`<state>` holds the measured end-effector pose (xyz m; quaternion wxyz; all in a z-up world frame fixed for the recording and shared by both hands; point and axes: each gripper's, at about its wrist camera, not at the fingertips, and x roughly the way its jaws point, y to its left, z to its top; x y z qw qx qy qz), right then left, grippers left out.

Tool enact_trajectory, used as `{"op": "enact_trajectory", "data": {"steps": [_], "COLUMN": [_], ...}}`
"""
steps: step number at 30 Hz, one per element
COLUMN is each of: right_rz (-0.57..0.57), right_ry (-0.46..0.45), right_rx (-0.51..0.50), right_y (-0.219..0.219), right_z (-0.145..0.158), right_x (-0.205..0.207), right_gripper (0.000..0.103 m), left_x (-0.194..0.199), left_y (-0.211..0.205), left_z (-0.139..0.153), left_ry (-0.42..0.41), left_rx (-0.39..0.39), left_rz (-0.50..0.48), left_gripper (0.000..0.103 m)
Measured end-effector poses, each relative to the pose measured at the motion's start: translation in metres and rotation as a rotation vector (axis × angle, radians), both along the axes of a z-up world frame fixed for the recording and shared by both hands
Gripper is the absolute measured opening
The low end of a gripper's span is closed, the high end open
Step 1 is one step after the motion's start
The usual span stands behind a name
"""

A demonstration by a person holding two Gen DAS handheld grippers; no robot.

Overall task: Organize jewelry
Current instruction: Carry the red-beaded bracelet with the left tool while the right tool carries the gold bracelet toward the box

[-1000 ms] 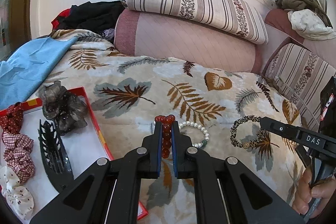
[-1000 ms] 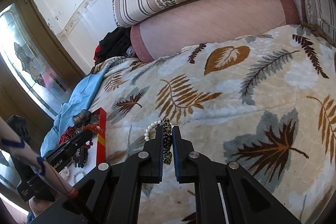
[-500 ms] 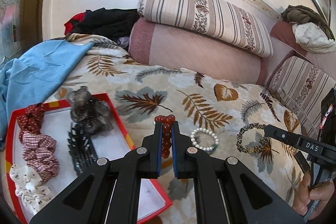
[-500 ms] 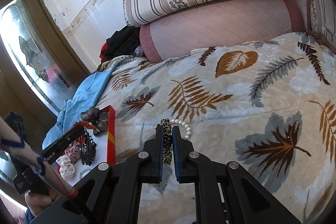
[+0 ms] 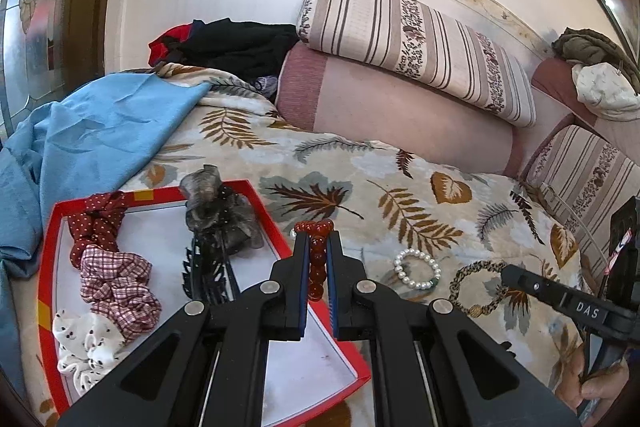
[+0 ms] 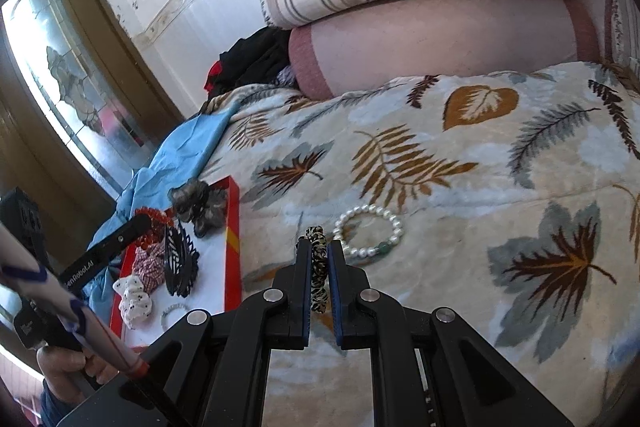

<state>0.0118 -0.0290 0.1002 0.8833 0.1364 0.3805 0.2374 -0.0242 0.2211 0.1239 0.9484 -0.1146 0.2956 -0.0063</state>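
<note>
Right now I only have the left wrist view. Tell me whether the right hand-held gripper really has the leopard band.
Observer: Yes. The right hand-held gripper is shut on the leopard band, which runs up between both fingers.
Operator: Report anything in the box that I can't see.
Observer: A pale bracelet lies inside the red box, at its near end.

Bed [image 5: 360,167] under leaf-print blanket — on it: red tray [image 5: 46,267], pearl bracelet [image 5: 418,269], blue cloth [image 5: 100,131], pink bolster [image 5: 392,115].
</note>
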Motion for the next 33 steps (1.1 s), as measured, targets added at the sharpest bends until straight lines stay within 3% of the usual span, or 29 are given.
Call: {"op": "enact_trajectory", "data": {"steps": [22, 33], "right_rz": [0.078, 0.149], "right_ry": [0.002, -0.023], "right_rx": [0.048, 0.091], "right_y": [0.041, 0.083], "right_z": [0.009, 0.030], "right_x": [-0.011, -0.020], "right_gripper": [0.009, 0.009], "left_x": [-0.018, -0.035], "left_y": [0.030, 0.077], "left_z": [0.007, 0.017], "left_ry": [-0.008, -0.038], "left_rx": [0.007, -0.024], "left_rz": [0.048, 0.135], "left_gripper": [0.007, 0.007]}}
